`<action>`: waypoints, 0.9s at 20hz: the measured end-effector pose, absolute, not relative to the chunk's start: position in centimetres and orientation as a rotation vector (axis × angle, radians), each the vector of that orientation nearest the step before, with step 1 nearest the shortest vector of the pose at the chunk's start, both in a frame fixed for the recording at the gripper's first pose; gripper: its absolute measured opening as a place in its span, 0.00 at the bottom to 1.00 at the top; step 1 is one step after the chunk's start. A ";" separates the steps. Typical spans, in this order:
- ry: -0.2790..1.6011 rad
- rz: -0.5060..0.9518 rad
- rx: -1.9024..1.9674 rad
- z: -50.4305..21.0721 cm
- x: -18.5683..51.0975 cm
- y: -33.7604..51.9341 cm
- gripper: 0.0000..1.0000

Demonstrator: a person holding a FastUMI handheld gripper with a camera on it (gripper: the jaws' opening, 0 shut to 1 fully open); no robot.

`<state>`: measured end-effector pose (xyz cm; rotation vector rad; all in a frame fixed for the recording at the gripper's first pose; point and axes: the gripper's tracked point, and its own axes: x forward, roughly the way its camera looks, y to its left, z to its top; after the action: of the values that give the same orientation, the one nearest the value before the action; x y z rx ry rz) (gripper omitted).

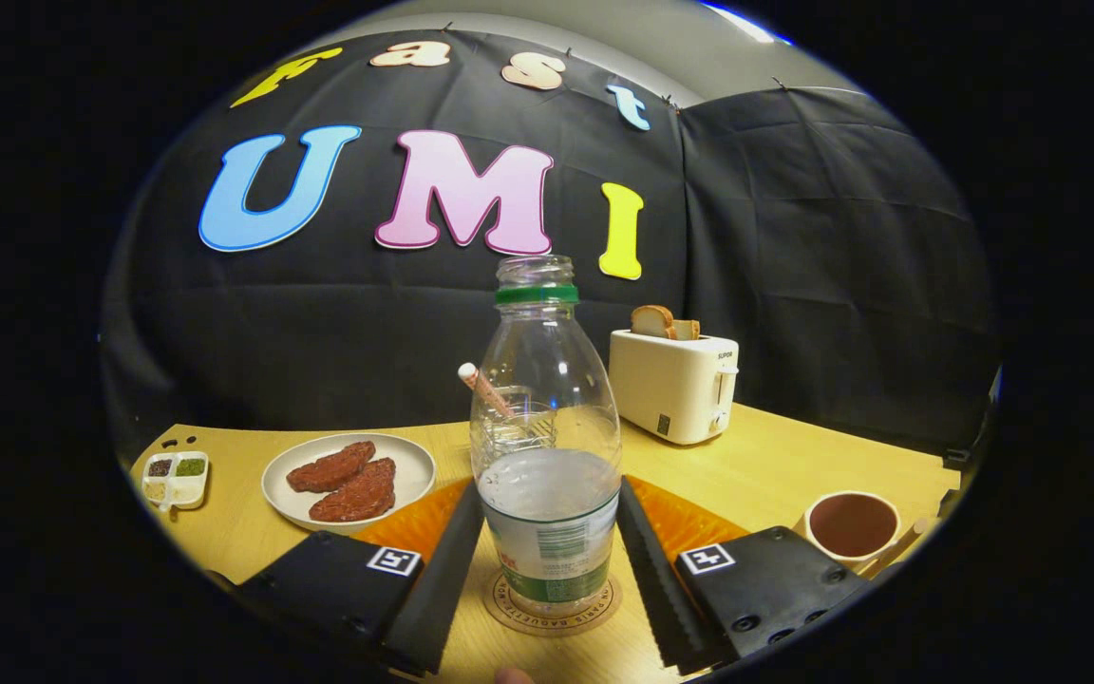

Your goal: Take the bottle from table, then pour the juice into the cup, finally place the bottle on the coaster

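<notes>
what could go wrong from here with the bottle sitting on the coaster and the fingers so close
1. The bottle stands on the coaster with no cap, liquid still inside; the gripper fingers flank it closely, so pulling back crookedly could tip it and spill.
2. Whether the pads still press the label is hard to tell; retreating before opening could drag the bottle off the coaster.
3. The glass with a straw stands right behind, so a forward nudge might knock it.

This is a staged breakfast booth, not a lived-in kitchen: black cloth walls close in a pale wooden counter [756, 465]. A cream two-slot toaster [672, 385] holding bread stands against the cloth; left of it lie a white plate of brown patties [349, 478] and a small white condiment tray [176, 478].
</notes>
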<state>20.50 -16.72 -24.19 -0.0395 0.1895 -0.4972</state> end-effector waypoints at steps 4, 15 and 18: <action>0.169 -0.505 -0.040 -23.3 19.9 -16.6 0.99; 0.206 -0.459 0.005 -21.4 13.9 -14.0 0.99; 0.206 -0.397 0.002 -19.2 11.6 -12.5 0.99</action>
<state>11.55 -12.51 -19.15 0.0016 0.2063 -0.3970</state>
